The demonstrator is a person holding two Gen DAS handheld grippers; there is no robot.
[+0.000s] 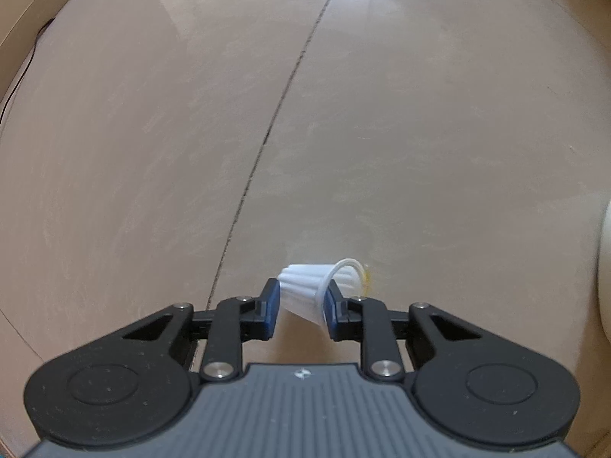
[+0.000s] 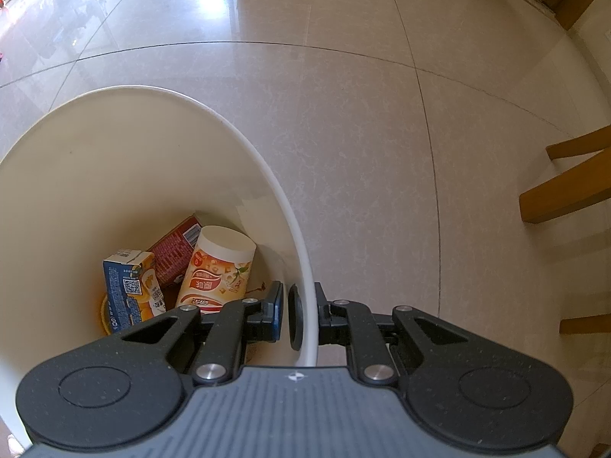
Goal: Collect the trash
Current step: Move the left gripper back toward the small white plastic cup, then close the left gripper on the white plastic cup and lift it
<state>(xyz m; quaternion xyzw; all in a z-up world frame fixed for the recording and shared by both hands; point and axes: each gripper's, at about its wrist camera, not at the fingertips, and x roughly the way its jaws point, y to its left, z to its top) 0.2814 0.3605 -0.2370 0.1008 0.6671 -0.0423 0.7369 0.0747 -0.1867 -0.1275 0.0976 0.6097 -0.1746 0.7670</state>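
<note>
Left wrist view looks straight down on a beige tiled floor (image 1: 382, 133), glossy near the top where window light glares off it, with one dark grout line curving from the top toward the left gripper (image 1: 301, 307). A thin black cable (image 1: 23, 72) trails along the wall base at the far left, and a pale curved edge of a bin shows at the right border. The left gripper's jaws are clamped on a small white fluted plastic cup (image 1: 305, 290), lying on its side on the floor, its clear rim turned to the right. Right wrist view takes in more of the room: the same tiles crossed by several grout lines, wooden chair legs (image 2: 565, 187) at the right, a wooden door frame in the upper right corner, and bright clutter far off at the upper left. It also shows the inside of the cream trash bin (image 2: 114, 160), where a blue juice carton (image 2: 128, 290), a red box (image 2: 173, 252) and a peach-labelled cup with a white lid (image 2: 217, 271) lie at the bottom. The right gripper (image 2: 299, 315) has its jaws closed on the bin's rim, one finger inside the wall and one outside.
</note>
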